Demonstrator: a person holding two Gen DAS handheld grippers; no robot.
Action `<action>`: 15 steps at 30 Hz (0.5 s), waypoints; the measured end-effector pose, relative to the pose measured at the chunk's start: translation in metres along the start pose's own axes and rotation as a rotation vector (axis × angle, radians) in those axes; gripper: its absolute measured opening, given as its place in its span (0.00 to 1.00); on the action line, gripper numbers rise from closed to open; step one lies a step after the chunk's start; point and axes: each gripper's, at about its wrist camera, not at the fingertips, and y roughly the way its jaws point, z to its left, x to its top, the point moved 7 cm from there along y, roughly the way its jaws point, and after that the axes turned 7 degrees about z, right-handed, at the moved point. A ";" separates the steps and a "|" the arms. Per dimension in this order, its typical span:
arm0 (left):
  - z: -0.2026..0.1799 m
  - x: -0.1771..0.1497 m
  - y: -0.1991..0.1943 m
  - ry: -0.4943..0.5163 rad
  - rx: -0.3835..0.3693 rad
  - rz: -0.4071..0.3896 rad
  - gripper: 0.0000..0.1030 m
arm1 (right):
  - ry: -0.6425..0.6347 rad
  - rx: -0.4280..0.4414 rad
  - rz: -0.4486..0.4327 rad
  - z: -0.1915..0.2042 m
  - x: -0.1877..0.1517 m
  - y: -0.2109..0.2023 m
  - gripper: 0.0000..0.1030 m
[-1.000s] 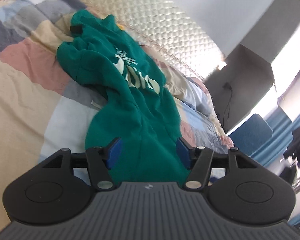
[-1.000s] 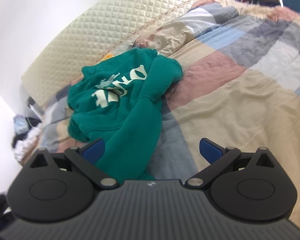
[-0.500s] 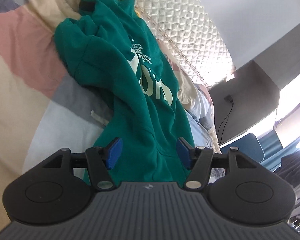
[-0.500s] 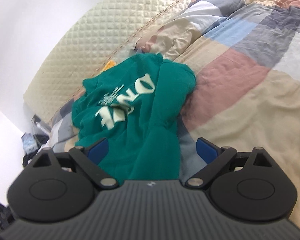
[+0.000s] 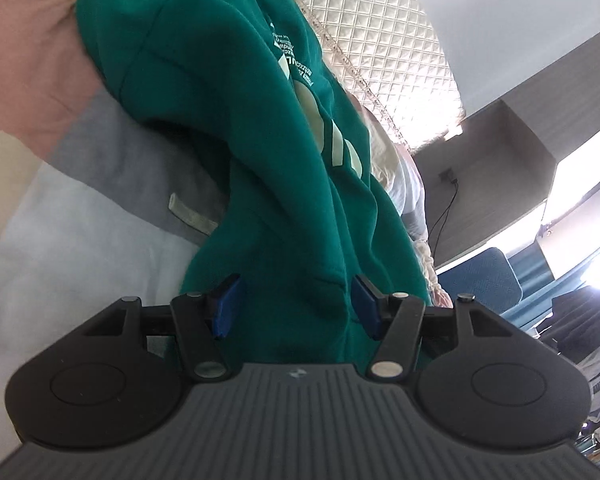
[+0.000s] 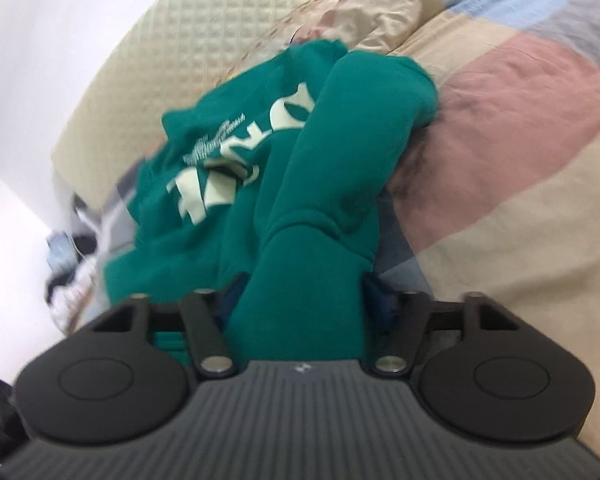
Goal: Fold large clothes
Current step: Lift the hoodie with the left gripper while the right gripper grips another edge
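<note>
A green sweatshirt [image 5: 260, 140] with pale lettering lies crumpled on a patchwork quilt [image 5: 60, 216]. My left gripper [image 5: 296, 308] is open, its blue pads on either side of a fold of the green fabric. In the right wrist view the same sweatshirt [image 6: 300, 168] runs toward me, and a thick sleeve-like roll of it fills the gap of my right gripper [image 6: 304, 300]. The right jaws stand narrower than before, close against the fabric on both sides; a firm grip is not clear.
A quilted cream headboard [image 5: 380, 40] stands behind the sweatshirt. A grey desk or cabinet [image 5: 500, 168] and a blue chair [image 5: 484, 280] lie beyond the bed's right side. Clutter [image 6: 72, 248] sits at the bed's left edge in the right wrist view.
Both grippers have moved forward and down onto the sweatshirt, which now looms larger. The right jaws have narrowed from wide open to close around a roll of fabric. The left jaws kept their width.
</note>
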 end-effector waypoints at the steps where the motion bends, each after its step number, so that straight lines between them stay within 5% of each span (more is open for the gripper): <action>1: 0.000 -0.001 0.002 0.005 0.008 0.001 0.57 | -0.008 -0.002 0.008 0.001 -0.001 0.002 0.33; 2: 0.000 -0.002 0.003 0.011 0.021 0.003 0.51 | -0.017 -0.001 0.012 0.001 -0.002 0.003 0.28; 5: 0.000 -0.003 0.002 -0.023 0.016 0.004 0.13 | -0.054 0.014 0.008 0.005 -0.003 -0.003 0.14; 15: -0.059 -0.024 -0.052 0.071 -0.001 -0.106 0.06 | -0.225 0.041 -0.111 0.042 0.001 -0.060 0.10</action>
